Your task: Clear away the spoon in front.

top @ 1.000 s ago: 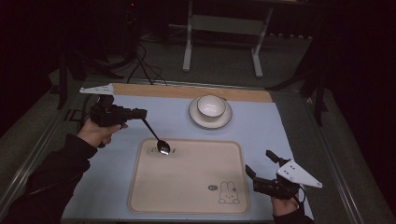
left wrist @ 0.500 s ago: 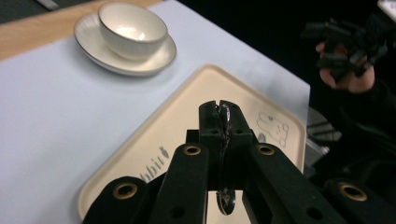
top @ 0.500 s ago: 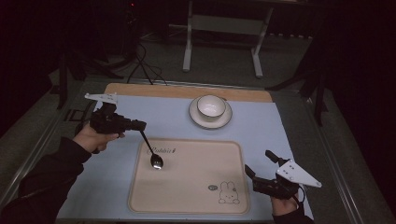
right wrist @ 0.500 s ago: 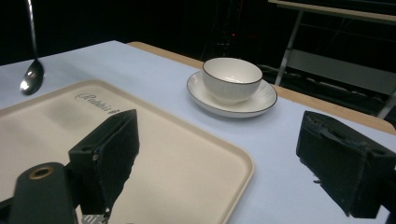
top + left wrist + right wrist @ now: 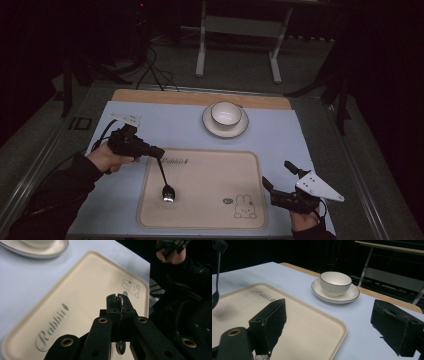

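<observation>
Room dark, light only on the desk [image 5: 300,135], which has a pale blue top and a wooden strip [image 5: 200,98] along its far edge. Grey floor [image 5: 240,60] behind. White metal stand [image 5: 237,30] with two legs at back. Black cables [image 5: 150,70] trail across floor, far left.

Both grippers [image 5: 159,151] [image 5: 278,177] are black with brass-ringed screws, grey 3-cornered plates, black cables; dark sleeves [image 5: 47,197].
</observation>
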